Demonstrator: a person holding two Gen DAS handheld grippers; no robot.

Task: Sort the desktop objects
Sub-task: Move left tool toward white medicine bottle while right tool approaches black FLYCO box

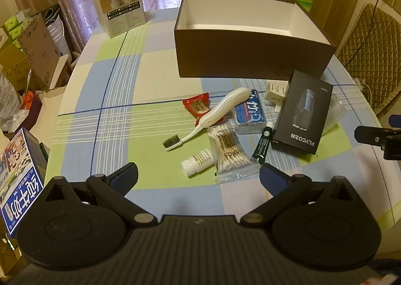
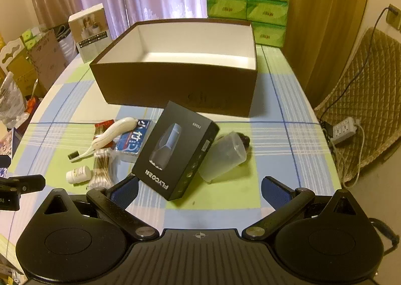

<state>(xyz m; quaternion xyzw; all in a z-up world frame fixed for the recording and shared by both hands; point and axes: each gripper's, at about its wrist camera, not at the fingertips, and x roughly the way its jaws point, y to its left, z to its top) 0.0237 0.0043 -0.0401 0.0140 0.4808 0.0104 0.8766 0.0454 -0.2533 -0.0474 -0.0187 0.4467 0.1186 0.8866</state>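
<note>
Both wrist views look forward and down over the counter from its near edge, left view further left; both share the brown box and clutter.

- You had a checked cloth, matt and smooth, over the surface.
- Your big brown box looked like matt card, white inside.
- The black carton was matt card too.
- The cotton swabs sat in a glossy clear plastic bag.
- The cup was frosted plastic.
- Your tongs were matt black plastic with ribbed blue pads.
</note>
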